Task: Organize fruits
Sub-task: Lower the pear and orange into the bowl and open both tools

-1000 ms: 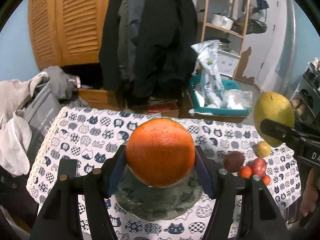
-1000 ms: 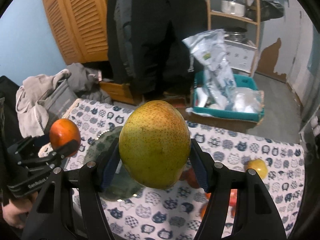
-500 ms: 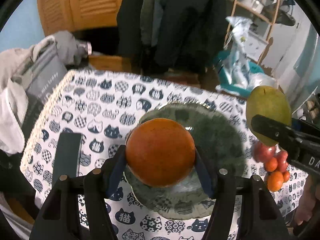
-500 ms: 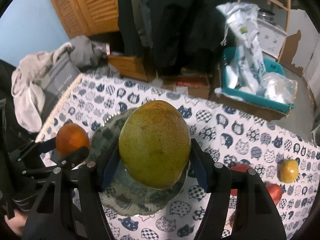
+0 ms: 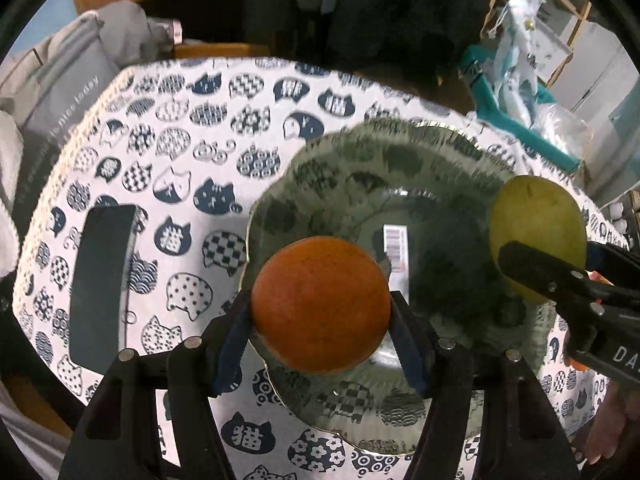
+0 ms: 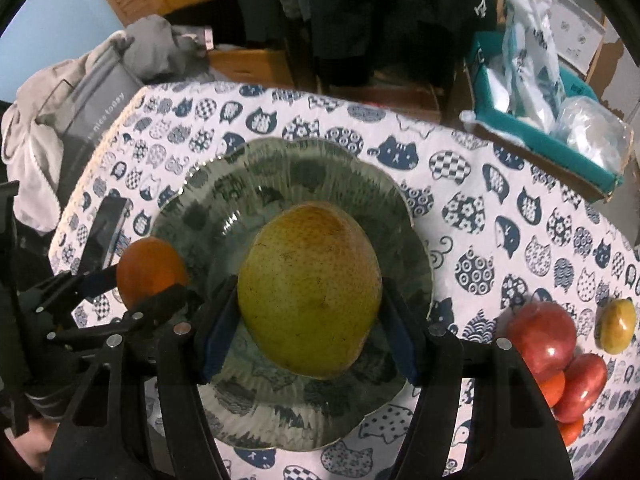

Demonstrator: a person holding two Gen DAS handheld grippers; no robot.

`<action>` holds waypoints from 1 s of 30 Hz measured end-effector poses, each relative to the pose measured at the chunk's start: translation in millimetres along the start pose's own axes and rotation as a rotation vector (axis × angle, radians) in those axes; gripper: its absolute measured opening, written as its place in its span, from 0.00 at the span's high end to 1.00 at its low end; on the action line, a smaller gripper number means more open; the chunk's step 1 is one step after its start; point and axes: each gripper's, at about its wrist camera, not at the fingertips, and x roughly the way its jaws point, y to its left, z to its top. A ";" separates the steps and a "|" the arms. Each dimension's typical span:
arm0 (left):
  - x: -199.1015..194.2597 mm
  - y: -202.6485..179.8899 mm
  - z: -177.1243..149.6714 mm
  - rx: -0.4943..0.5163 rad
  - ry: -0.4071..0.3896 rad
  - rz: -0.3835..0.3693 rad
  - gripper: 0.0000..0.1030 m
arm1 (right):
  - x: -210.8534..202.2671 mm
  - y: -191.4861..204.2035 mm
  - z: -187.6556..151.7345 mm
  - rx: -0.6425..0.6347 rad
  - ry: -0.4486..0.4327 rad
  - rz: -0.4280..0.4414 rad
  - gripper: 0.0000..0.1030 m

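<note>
A: How are the two hands set?

B: Both tools point steeply down over the table. The left gripper is clamped on an orange, its blue pads pressing the fruit on either side. The right gripper is clamped the same way on a yellow-green pear. In the right wrist view the left gripper sits low at the left edge with its orange; in the left wrist view the right gripper comes in from the right with the pear.

A: What can you count?

B: One glass plate with a scalloped rim, one orange, one pear. To the right on the cloth, two red apples, one small yellow fruit, and at least two small orange fruits partly hidden at the frame edge. One dark phone lies flat left of the plate.

A: And where are the fruits relative to the plate?

B: Both are held above it, the orange over its near left rim, the pear over its middle. Whether either touches the glass I cannot tell. A barcode sticker shows on the plate between the two.
</note>
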 end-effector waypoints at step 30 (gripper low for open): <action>-9.2 5.4 -9.4 0.008 0.007 -0.005 0.15 | 31.5 4.3 0.5 0.035 0.097 0.079 0.32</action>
